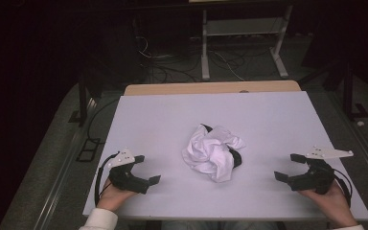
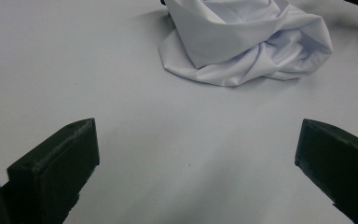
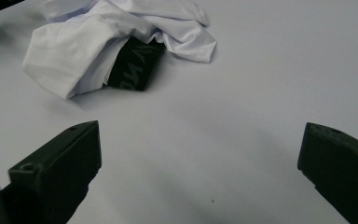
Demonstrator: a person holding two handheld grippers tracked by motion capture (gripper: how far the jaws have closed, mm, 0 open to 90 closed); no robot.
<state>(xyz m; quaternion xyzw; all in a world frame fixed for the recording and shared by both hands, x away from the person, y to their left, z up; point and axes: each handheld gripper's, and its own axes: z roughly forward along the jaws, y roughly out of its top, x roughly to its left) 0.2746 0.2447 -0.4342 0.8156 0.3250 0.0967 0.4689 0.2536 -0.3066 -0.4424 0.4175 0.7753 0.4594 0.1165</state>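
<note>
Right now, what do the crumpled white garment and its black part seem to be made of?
The white garment looks like thin, smooth synthetic knit, perhaps sports mesh: soft folds, slight sheen, fine dotted texture. Its black part seems a matte fabric panel or band with faint lettering; exact material unclear.

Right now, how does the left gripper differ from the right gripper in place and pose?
The left gripper sits near the table's left front corner; the right gripper sits near its right front.
The left gripper's jaws point right toward the crumpled white garment; the right gripper's point left toward it.
The left gripper faces plain white folds; the right gripper faces the garment's black band.
Both are open, empty and clear of the garment.
</note>
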